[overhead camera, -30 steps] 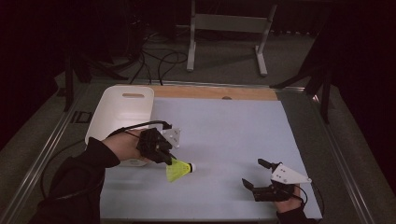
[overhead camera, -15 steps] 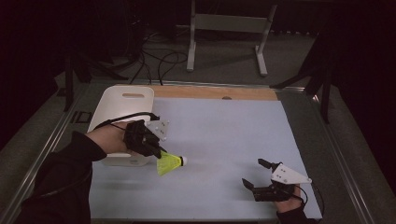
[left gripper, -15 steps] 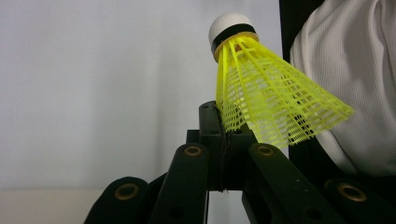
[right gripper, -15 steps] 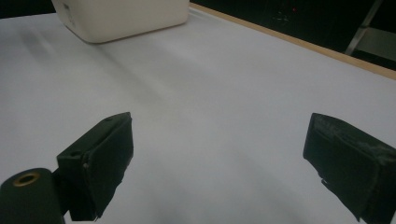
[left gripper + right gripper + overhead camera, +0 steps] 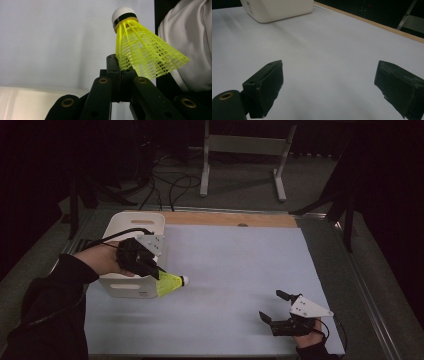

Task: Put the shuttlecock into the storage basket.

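Left gripper (image 5: 152, 270): jaws clenched on the edge of the yellow mesh skirt of a shuttlecock (image 5: 171, 283), seen in the left gripper view with the two black jaws pressed together and the skirt's rim pinched between them. Shuttlecock (image 5: 140, 47) is off the table surface, held at the front right corner of the white bin (image 5: 131, 220), just outside its wall; white cork tip with black band points away from the gripper, toward the table's middle. Bin stands at the left edge of the table (image 5: 235, 265), near the far left corner of the pale sheet.

Right gripper (image 5: 274, 309): jaws released, standing wide apart, nothing between them; the right gripper view gives bare pale surface between the two pads. It sits low near the front right corner of the table, well apart from the shuttlecock and the bin
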